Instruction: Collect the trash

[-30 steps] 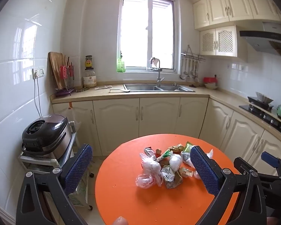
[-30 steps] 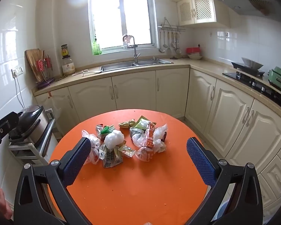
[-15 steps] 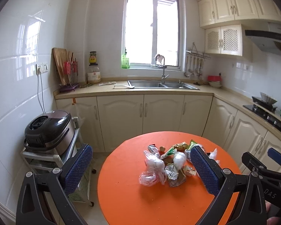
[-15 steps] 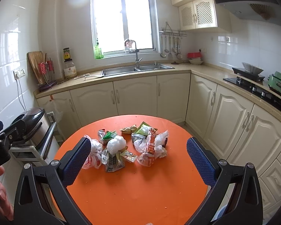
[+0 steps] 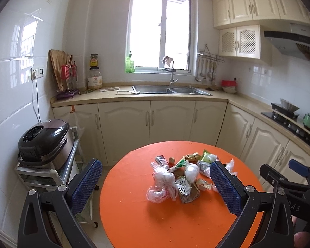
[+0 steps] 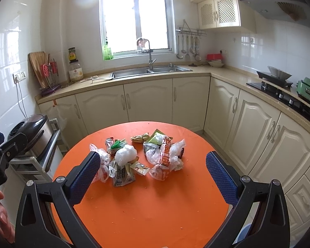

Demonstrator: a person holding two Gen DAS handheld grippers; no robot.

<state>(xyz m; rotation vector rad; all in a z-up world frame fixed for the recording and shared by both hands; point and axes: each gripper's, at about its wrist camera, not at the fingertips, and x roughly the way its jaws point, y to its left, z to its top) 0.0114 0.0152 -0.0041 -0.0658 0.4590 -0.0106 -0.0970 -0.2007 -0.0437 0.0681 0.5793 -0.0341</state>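
A heap of trash (image 5: 181,175) lies near the middle of the round orange table (image 5: 134,217): clear plastic bags, a crushed drink carton (image 6: 119,172), green and orange wrappers (image 6: 164,155). My left gripper (image 5: 155,186) hangs open above the table's near-left side, with nothing between its blue pads. My right gripper (image 6: 153,175) is open too, held above the near edge and facing the heap (image 6: 138,155). Neither touches the trash. The right gripper's body (image 5: 289,184) shows at the right edge of the left wrist view.
A rice cooker (image 5: 44,142) sits on a metal cart (image 5: 51,175) left of the table. Cream cabinets (image 6: 146,101) with a sink (image 6: 148,71) run along the back wall, and a stove (image 6: 279,84) stands on the right counter. A person's hand (image 6: 0,212) shows at lower left.
Both grippers have risen and drawn back a little, so the table and trash heap sit lower and farther in both views. Both stay open.
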